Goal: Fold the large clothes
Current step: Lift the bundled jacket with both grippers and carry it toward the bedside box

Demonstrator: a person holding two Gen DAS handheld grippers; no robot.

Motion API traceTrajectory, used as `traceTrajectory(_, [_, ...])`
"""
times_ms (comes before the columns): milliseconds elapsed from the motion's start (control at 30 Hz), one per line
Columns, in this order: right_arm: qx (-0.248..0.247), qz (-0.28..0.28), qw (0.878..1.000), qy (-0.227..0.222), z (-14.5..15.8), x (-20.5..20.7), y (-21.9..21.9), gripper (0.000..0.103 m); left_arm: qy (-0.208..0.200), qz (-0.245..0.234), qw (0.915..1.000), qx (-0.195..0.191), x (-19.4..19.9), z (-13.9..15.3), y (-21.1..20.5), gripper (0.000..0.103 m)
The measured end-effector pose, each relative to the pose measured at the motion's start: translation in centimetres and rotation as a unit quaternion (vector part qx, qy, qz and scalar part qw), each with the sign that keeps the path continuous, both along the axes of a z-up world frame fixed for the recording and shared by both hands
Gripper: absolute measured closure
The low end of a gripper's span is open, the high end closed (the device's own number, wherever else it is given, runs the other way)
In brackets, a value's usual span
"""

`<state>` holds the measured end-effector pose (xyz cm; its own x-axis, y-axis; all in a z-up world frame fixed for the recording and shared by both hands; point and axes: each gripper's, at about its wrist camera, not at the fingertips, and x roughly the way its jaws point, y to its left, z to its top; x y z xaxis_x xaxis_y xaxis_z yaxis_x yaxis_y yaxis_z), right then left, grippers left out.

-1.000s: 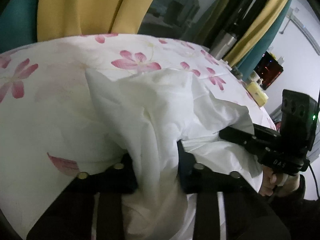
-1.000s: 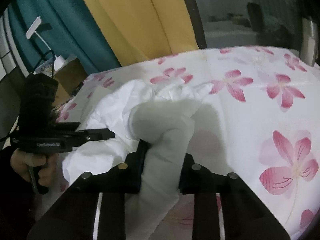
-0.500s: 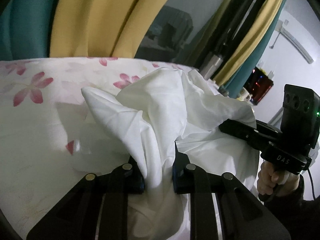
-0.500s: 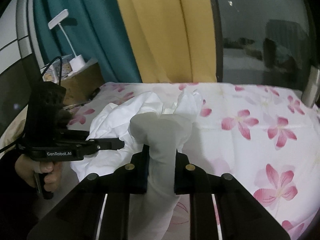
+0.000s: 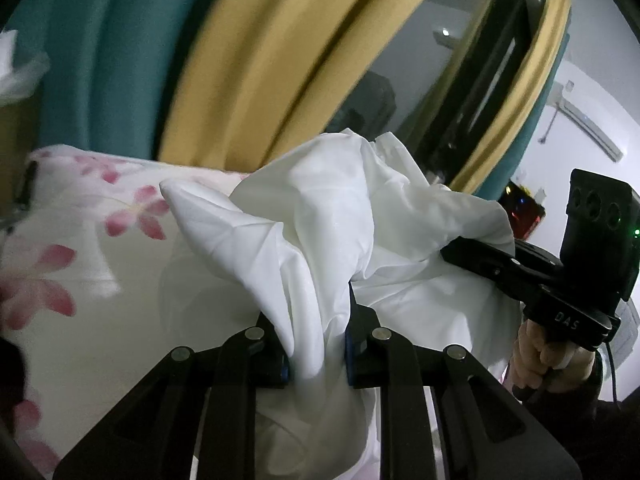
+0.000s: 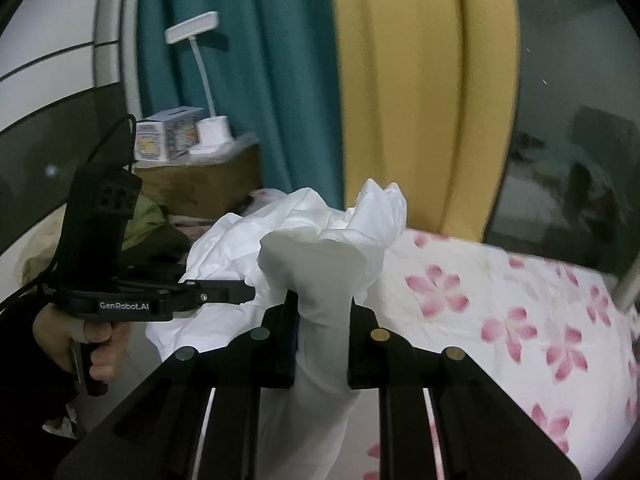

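From the left wrist camera, the left gripper (image 5: 316,344) is clenched on a bunched fold of the white garment (image 5: 332,216), the cloth squeezed between its two black fingers (image 5: 360,340) and spilling down below them. The garment billows up in front — a loose, crumpled mound held above the flowered bedsheet (image 5: 80,264), which spreads out to the left with pink blossoms on white. To the right, the right gripper (image 5: 452,254) reaches into the far side of the same cloth, its tips buried in the folds, so from here I cannot tell how its jaws stand. A bare hand (image 5: 548,364) grips its handle. Behind, yellow curtains (image 5: 256,64) and teal curtains (image 5: 84,60) hang at the far side.

From the right wrist camera, the right gripper (image 6: 322,344) is grasping a thick twisted column of the white garment (image 6: 320,268), which rises above the fingers and hangs below them. On the left, the left gripper (image 6: 244,294) pokes into the cloth, held by a hand (image 6: 92,344). The flowered bedsheet (image 6: 500,312) lies to the right. Far left, a white desk lamp (image 6: 200,80) stands on a cardboard box (image 6: 196,184) — beside a small printed carton (image 6: 164,140).
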<state>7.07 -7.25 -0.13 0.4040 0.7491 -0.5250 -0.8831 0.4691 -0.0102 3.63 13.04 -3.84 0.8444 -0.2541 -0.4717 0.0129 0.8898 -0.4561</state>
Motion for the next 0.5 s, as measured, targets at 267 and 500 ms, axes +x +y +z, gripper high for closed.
traceTrajectory(267, [0.002, 0.067, 0.997, -0.035, 2.4, -2.9, 4.8, 0.087, -0.03, 0.063, 0.9973, 0.021, -4.9, 2.5, 3.7, 0.083])
traceTrajectory(500, [0.025, 0.131, 0.99, -0.053, 4.4, -5.0, 9.1, 0.087, -0.052, 0.12, 0.99, 0.052, -9.7, 5.3, 6.5, 0.083])
